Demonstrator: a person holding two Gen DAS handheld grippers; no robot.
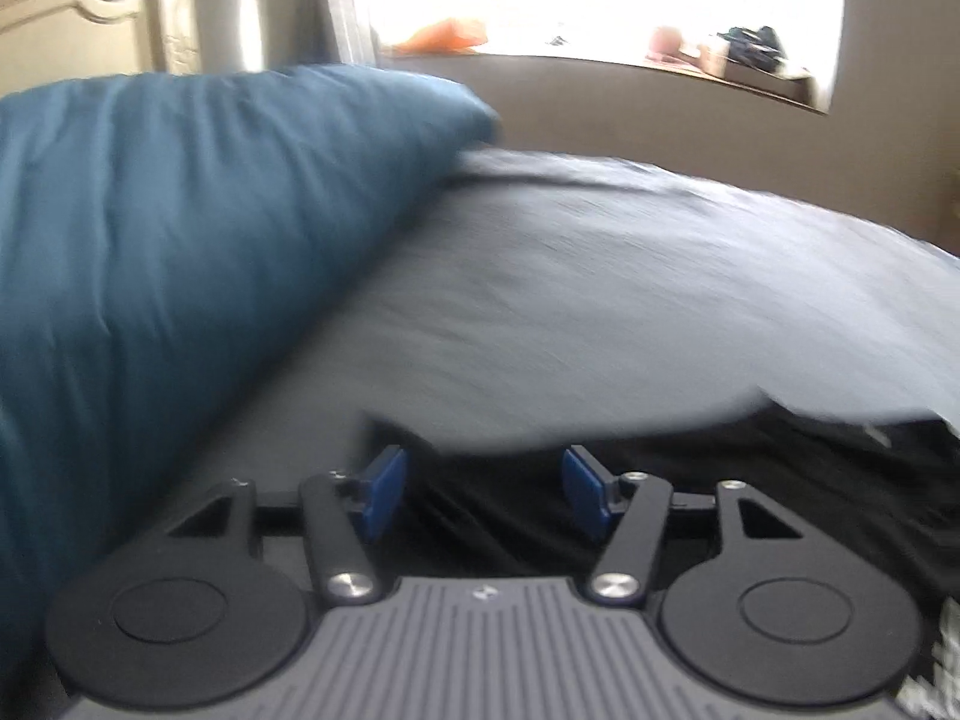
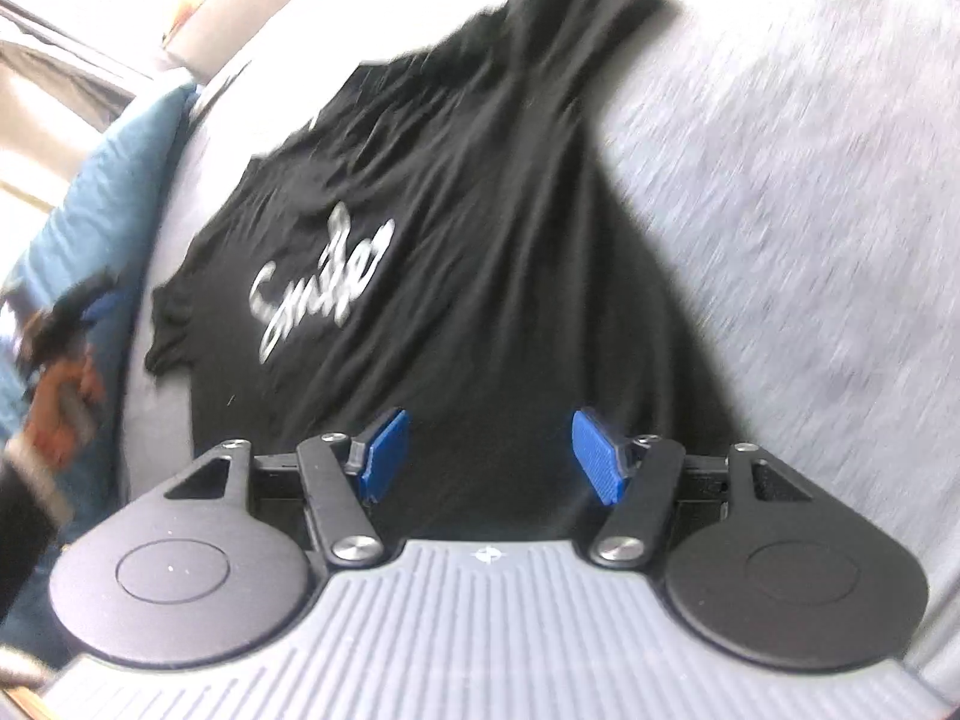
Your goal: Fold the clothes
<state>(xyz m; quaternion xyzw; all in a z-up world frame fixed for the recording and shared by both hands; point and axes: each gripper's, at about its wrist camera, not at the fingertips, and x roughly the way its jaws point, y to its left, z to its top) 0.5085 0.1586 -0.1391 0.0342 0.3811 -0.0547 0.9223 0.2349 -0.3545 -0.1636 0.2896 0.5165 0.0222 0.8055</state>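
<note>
The grey bed sheet [image 2: 810, 210] fills most of what I see, with a blue pillow [image 1: 180, 240] banked along its left side. On the sheet lies the black T-shirt [image 2: 480, 192], spread loosely with creases, its white lettering [image 2: 324, 282] facing up and one end bunched toward the far side. I judge I am at the stage of taking hold of its near edge; the next move calls for pinching that fabric cleanly. My right gripper [image 2: 492, 456] hangs over the near part of the shirt, fingers apart and empty. My left gripper [image 1: 480, 489], likewise spread and empty, sits over the shirt's left edge near the pillow.
</note>
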